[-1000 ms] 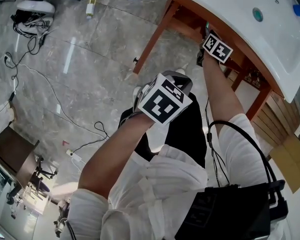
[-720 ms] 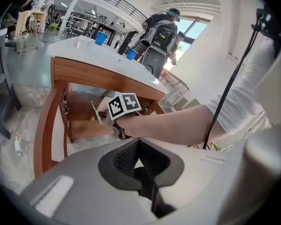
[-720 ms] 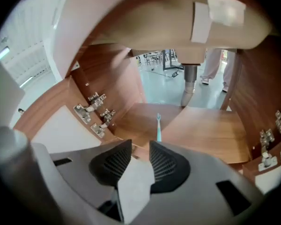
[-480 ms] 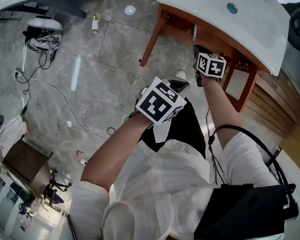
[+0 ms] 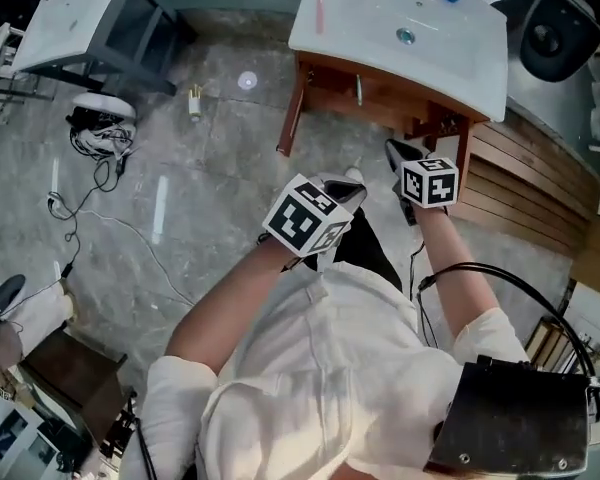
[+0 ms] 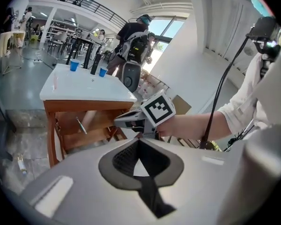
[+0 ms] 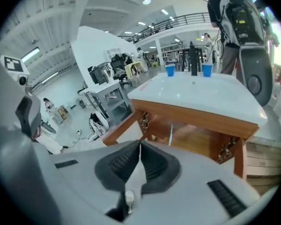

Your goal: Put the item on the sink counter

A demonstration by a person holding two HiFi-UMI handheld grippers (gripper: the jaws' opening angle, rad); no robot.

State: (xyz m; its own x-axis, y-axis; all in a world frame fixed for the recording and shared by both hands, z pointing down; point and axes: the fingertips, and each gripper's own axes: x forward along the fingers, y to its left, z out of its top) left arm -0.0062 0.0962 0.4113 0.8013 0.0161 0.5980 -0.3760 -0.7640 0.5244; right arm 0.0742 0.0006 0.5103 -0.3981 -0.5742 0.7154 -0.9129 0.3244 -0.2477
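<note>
The sink counter (image 5: pixel 460 58) has a white top on a wooden frame and stands ahead of me at the top of the head view. A thin pale stick (image 5: pixel 358 90) hangs in the frame under the top. It also appears as a pale stick (image 7: pixel 171 134) in the right gripper view. My right gripper (image 5: pixel 392 146) is in the air short of the counter's front edge. Its jaws have just been closing and the tips meet (image 7: pixel 140 145). Only a pale sliver shows between the pads, and I cannot tell whether it is a thing. My left gripper (image 5: pixel 352 180) hovers beside it, shut and empty (image 6: pixel 139 140).
Blue cups (image 7: pixel 170 70) and a dark bottle (image 7: pixel 193 60) stand at the counter's far edge, with people (image 6: pixel 133 36) behind it. Cables (image 5: pixel 90 138) lie on the stone floor at left, near a grey desk (image 5: pixel 80 18). A wooden slat panel (image 5: pixel 520 178) is at right.
Both hands have risen and drawn back from the counter. The right gripper has come out from under the counter top. The whole counter now shows farther away.
</note>
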